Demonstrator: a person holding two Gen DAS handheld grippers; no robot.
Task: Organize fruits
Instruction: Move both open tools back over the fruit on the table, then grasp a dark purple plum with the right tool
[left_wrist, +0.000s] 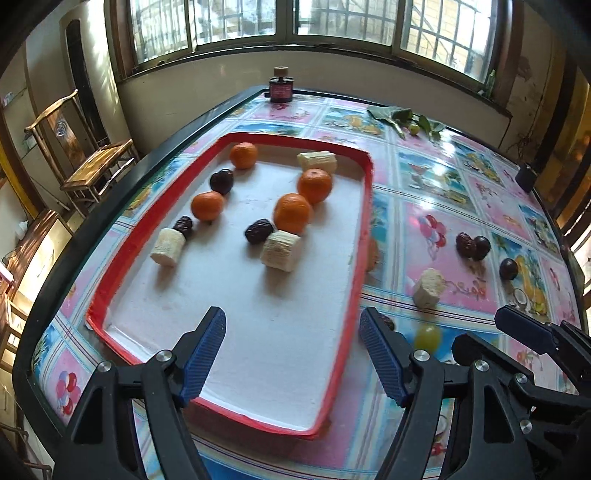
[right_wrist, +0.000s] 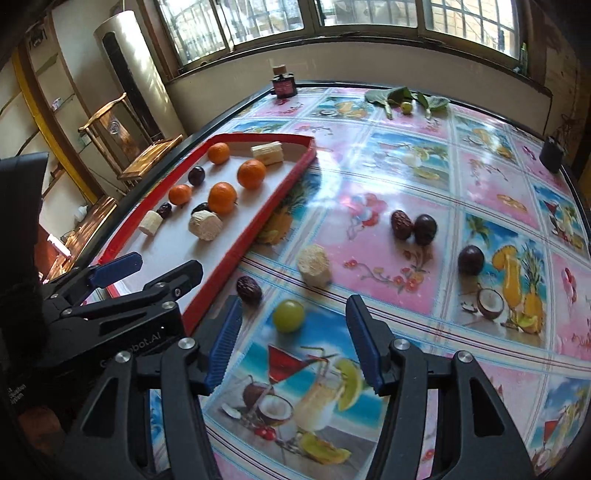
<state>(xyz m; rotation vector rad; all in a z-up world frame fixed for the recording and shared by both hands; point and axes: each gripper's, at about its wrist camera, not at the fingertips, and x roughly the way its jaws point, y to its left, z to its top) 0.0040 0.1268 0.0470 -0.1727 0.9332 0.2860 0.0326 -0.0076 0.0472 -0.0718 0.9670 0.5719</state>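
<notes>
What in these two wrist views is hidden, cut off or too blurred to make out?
- Left wrist view: the date beside the tray is mostly hidden behind a left gripper finger.
- Left wrist view: the green grape is blurred.
- Right wrist view: the bottle label is too small to read.
</notes>
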